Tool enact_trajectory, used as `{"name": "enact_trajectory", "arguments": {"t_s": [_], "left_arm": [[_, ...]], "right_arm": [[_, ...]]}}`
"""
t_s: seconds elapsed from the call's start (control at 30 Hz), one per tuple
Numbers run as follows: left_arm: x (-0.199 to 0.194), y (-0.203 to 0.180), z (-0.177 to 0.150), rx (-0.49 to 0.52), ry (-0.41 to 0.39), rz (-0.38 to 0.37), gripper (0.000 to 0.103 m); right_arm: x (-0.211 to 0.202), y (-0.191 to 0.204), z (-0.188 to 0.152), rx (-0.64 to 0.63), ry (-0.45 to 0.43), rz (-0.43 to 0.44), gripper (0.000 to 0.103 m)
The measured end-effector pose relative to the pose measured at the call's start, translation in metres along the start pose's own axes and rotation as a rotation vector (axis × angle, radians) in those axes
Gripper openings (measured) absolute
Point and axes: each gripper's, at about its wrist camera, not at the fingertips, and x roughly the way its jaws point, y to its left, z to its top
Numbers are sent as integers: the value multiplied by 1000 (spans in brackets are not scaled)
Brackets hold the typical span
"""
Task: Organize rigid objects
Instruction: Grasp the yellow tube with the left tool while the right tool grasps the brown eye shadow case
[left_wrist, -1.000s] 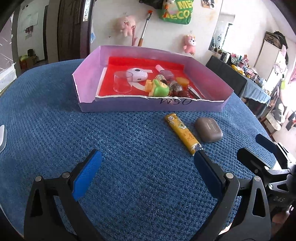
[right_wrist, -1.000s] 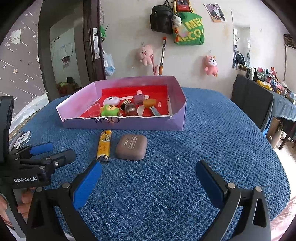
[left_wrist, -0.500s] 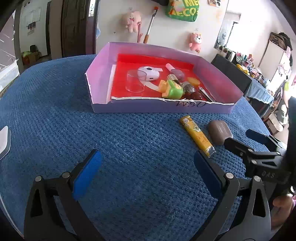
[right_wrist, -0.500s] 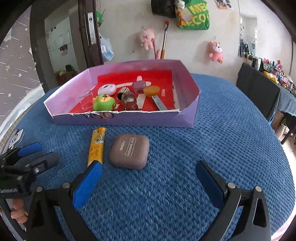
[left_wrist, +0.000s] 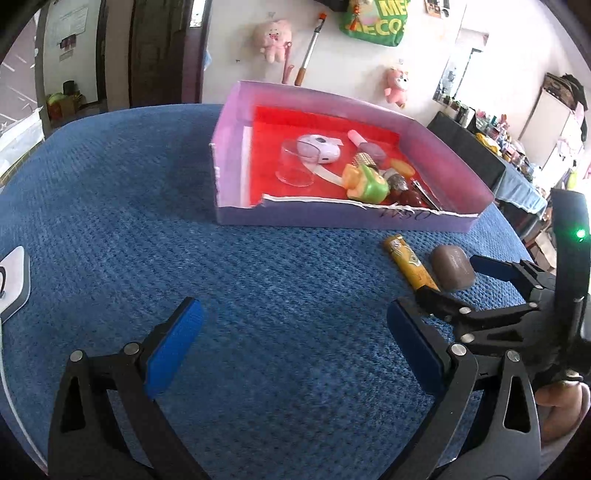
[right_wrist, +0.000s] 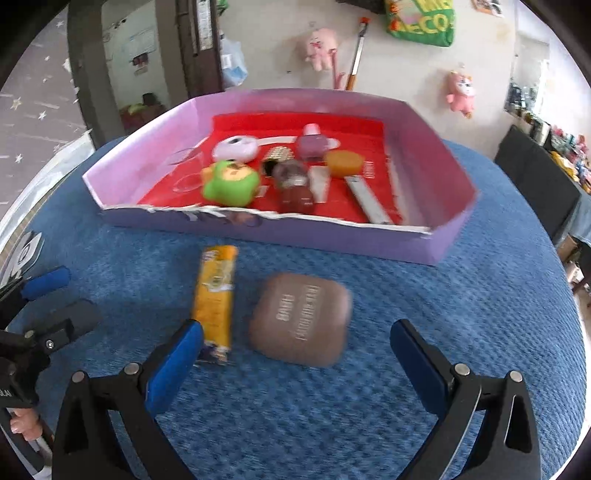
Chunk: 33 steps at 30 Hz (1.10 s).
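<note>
A brown rounded case (right_wrist: 300, 319) and a yellow tube (right_wrist: 216, 301) lie side by side on the blue cloth, in front of a purple tray (right_wrist: 332, 234) with a red floor. My right gripper (right_wrist: 295, 360) is open, its jaws wide apart, just short of the case. The case (left_wrist: 452, 266) and tube (left_wrist: 409, 266) also show in the left wrist view, with the right gripper (left_wrist: 458, 280) beside them. My left gripper (left_wrist: 291, 343) is open and empty over bare cloth, left of them.
The tray (left_wrist: 236, 162) holds a green toy (right_wrist: 229, 182), a clear cup (left_wrist: 293, 168), a white device (left_wrist: 319, 147), a dark bottle (right_wrist: 295, 184) and other small items. A white flat object (left_wrist: 13, 284) lies at the table's left edge.
My right gripper has moved forward and down toward the brown case, which now sits close before its jaws. My left gripper has drifted left, away from the tube and case.
</note>
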Motion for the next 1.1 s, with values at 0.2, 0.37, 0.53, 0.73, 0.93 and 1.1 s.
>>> {"name": "enact_trajectory", "arguments": {"t_s": [0.2, 0.37, 0.53, 0.73, 0.93, 1.1], "left_arm": [[-7, 11, 1, -15, -10, 5, 102], [-5, 13, 1, -23, -3, -4, 102], [-2, 10, 0, -17, 5, -16, 102], [-3, 7, -1, -11, 8, -20, 102], [-4, 9, -1, -22, 15, -24, 102], [-6, 6, 0, -12, 17, -22, 102]], "right_arm": [[1, 20, 6, -62, -20, -33, 103], [-6, 3, 9, -28, -45, -98, 103], [-4, -11, 6, -11, -24, -138, 103], [6, -12, 1, -23, 22, -132, 103], [8, 3, 6, -71, 38, -97, 103], [9, 19, 10, -116, 31, -90, 103]]}}
